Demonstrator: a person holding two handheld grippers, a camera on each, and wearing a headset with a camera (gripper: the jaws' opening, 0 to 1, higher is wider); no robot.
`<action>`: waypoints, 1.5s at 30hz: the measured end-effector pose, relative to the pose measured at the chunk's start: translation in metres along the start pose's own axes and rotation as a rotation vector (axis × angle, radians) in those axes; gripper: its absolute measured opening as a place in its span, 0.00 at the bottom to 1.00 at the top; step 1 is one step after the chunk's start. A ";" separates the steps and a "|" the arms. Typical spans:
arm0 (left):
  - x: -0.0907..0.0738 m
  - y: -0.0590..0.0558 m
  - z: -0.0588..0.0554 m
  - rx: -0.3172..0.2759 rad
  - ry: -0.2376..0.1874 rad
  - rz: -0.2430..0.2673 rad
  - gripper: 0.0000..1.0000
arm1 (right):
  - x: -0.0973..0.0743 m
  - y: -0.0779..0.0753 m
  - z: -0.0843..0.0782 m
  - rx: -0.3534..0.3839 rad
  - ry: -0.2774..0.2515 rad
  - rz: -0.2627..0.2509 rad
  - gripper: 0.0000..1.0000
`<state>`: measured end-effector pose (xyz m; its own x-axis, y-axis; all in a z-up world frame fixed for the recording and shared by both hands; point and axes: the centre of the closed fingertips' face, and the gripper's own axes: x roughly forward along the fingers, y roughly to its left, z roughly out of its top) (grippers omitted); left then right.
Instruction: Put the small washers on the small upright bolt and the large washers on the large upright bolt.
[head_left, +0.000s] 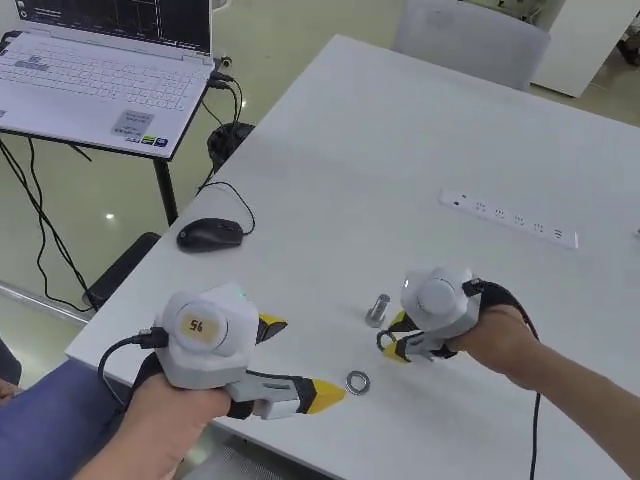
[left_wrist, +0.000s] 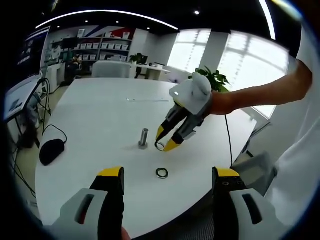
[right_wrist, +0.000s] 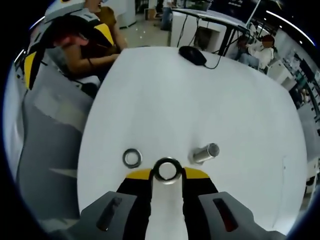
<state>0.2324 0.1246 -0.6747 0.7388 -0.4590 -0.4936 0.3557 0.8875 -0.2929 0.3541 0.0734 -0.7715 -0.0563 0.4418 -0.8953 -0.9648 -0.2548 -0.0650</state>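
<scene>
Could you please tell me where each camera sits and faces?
Head view: on headset, looking down at table; left gripper, right gripper, right forearm.
Left gripper view: on left gripper, facing right gripper across table; own open jaws.
Right gripper view: on right gripper, facing down; own jaws hold washer.
All share bolt, loose washer.

White table (head_left: 400, 150), silver washer (head_left: 357, 381), black mouse (head_left: 210, 234), yellow-tipped left tongs (left_wrist: 169, 172)

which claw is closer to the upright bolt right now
Right. The right claw holds a washer just beside the bolt; the left claw sits open farther back, behind the loose washer.
</scene>
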 end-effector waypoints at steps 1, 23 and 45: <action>0.000 0.000 0.000 0.000 -0.001 0.000 0.71 | -0.003 0.000 0.003 -0.001 -0.005 -0.004 0.23; 0.003 -0.001 0.003 0.003 -0.003 -0.003 0.71 | -0.019 -0.053 0.037 -0.037 -0.013 -0.080 0.23; 0.007 0.004 0.003 -0.011 0.005 0.004 0.71 | 0.001 -0.057 0.023 -0.017 0.049 -0.028 0.23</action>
<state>0.2409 0.1248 -0.6772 0.7373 -0.4557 -0.4988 0.3468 0.8888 -0.2995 0.4031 0.1078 -0.7590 -0.0161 0.4061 -0.9137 -0.9613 -0.2576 -0.0976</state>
